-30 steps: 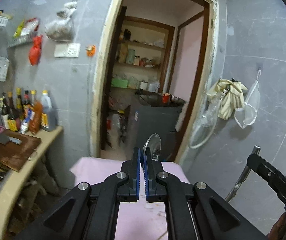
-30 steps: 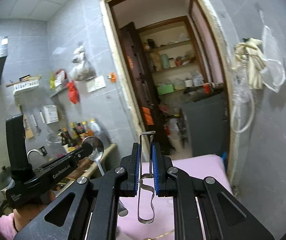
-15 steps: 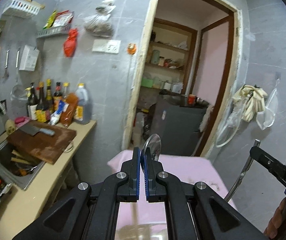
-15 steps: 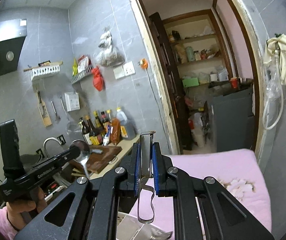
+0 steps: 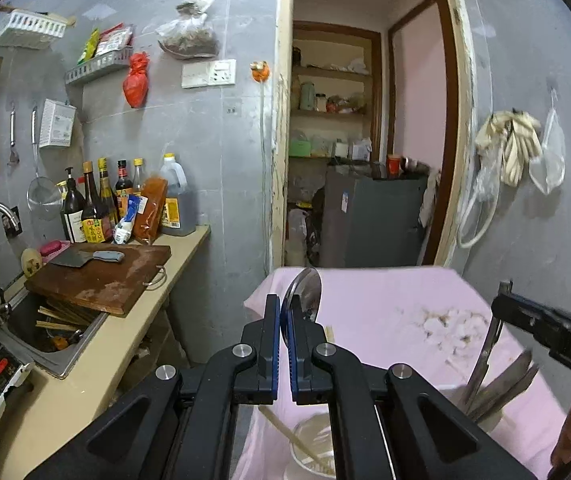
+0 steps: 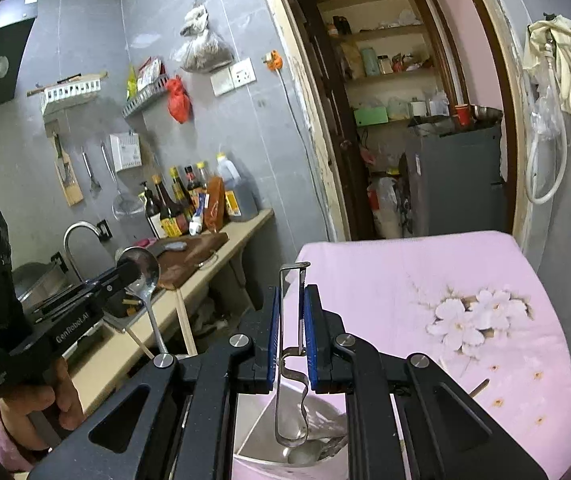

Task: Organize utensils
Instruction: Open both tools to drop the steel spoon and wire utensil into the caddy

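My left gripper [image 5: 281, 320] is shut on a steel spoon [image 5: 305, 292], bowl up above the fingers; it also shows in the right wrist view [image 6: 141, 270], held over the counter edge. My right gripper [image 6: 291, 320] is shut on bent steel tongs [image 6: 291, 360], which hang down over a steel container [image 6: 281, 432] with utensils on the pink table. In the left wrist view the right gripper [image 5: 545, 328] holds the tongs over a holder with several metal utensils [image 5: 501, 388]. A bowl with chopsticks [image 5: 309, 444] sits below my left gripper.
A pink flowered tablecloth [image 6: 445, 280] covers the table. At left, a counter [image 5: 117, 344] carries a cutting board with cleaver [image 5: 101, 272], bottles [image 5: 125, 200] and a sink [image 5: 37, 328]. A doorway [image 5: 365, 160] lies behind, wall at right.
Both grippers have tilted downward and moved lower, so the table, bowl and utensil holder have come into view. Both stay shut on the spoon and the tongs.
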`<action>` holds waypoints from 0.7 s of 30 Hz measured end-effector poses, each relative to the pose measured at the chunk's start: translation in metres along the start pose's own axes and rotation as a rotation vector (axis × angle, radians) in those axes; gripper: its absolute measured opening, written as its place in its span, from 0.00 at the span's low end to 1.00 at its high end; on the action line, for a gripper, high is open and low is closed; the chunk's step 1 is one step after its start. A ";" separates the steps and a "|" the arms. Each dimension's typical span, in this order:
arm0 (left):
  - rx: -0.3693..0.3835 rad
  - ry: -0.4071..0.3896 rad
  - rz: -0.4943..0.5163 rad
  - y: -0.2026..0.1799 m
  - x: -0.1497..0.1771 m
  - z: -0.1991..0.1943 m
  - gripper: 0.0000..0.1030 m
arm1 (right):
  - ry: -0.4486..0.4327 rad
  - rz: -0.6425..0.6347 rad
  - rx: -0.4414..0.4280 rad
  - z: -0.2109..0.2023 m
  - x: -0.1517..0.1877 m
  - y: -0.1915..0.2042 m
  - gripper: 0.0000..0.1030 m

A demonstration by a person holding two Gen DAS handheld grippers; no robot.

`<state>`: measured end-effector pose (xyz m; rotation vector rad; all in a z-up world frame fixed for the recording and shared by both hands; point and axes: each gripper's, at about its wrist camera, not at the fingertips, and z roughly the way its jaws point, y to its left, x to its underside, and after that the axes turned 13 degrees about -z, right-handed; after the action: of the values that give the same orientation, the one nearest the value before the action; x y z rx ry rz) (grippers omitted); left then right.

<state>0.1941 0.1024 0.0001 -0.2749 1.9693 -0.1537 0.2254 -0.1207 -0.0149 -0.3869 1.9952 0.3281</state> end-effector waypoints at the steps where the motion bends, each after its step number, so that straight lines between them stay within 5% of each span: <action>1: 0.000 0.008 0.008 -0.001 0.004 0.001 0.04 | 0.006 -0.004 -0.001 0.002 0.004 0.001 0.10; 14: 0.055 0.119 0.020 -0.003 0.027 0.003 0.08 | 0.079 -0.031 -0.034 0.010 0.019 0.011 0.11; 21: 0.080 0.165 -0.087 0.005 0.024 -0.001 0.17 | 0.068 -0.044 -0.014 -0.002 0.008 0.011 0.16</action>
<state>0.1834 0.1013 -0.0223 -0.3045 2.1097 -0.3197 0.2160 -0.1120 -0.0209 -0.4552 2.0483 0.3050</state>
